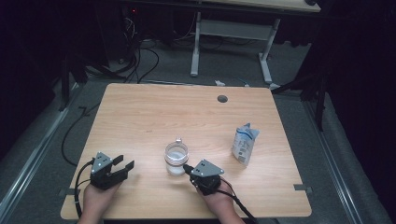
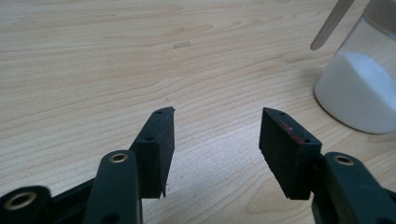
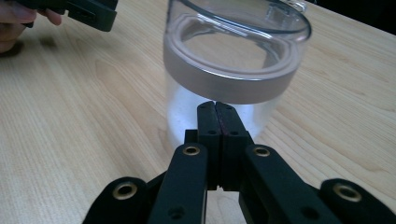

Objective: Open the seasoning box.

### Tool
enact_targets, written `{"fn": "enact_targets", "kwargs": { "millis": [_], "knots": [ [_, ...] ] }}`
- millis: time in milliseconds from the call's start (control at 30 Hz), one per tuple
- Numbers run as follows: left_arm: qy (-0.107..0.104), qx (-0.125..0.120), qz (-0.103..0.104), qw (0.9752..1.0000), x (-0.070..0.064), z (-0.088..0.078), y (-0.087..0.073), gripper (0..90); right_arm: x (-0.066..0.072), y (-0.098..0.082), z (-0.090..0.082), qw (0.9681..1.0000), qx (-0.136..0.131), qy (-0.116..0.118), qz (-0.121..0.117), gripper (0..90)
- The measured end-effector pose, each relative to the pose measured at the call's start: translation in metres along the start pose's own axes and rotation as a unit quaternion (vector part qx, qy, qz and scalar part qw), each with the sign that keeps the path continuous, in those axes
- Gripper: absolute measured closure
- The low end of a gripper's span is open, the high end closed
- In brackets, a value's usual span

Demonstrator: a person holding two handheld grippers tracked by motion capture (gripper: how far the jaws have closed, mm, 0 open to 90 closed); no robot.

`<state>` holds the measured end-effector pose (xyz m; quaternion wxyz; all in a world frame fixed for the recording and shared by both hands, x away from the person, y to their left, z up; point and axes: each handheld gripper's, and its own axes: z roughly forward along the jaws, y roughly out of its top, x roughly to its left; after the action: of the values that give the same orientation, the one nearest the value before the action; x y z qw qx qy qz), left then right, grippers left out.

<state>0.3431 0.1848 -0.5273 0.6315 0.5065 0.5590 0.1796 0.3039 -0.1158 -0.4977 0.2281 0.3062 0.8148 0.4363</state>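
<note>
Clear glass jar (image 1: 176, 157) holding white powder sitting upright near front middle of light wooden table (image 1: 154, 112). Right gripper (image 1: 188, 169) lying low beside it — black jaws pressed together, gripping nothing, tips just at jar's side wall. Left gripper (image 1: 124, 165) resting at table's front left, well apart from jar — jaws spread wide, bare wood between them. Blue-and-white pouch (image 1: 244, 143) standing right of jar.

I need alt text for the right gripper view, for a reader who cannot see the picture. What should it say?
The right gripper, its two black jaws shut together with nothing between them, points at the side of a clear glass jar standing close ahead on a light wooden table. The jar holds some white powder at the bottom.
</note>
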Motion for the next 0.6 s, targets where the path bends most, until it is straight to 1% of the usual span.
{"fn": "enact_targets", "kwargs": {
  "millis": [133,233,367,600],
  "knots": [
    [0.000,0.000,-0.001,1.0000,0.000,-0.001,0.000,45.7,0.005,0.001,0.000,1.0000,-0.001,0.006,-0.004,89.1],
    [-0.001,0.001,-0.005,1.0000,0.000,-0.001,0.001,45.7,0.004,0.000,-0.001,1.0000,0.001,0.006,-0.003,87.8],
    [-0.001,0.001,-0.005,1.0000,0.000,-0.001,0.000,45.7,-0.002,-0.001,-0.004,1.0000,0.003,0.000,-0.001,85.5],
    [0.006,0.000,-0.004,1.0000,0.001,0.000,0.000,45.5,-0.020,-0.009,-0.008,0.9997,0.015,-0.012,0.018,76.6]
  ]
}}
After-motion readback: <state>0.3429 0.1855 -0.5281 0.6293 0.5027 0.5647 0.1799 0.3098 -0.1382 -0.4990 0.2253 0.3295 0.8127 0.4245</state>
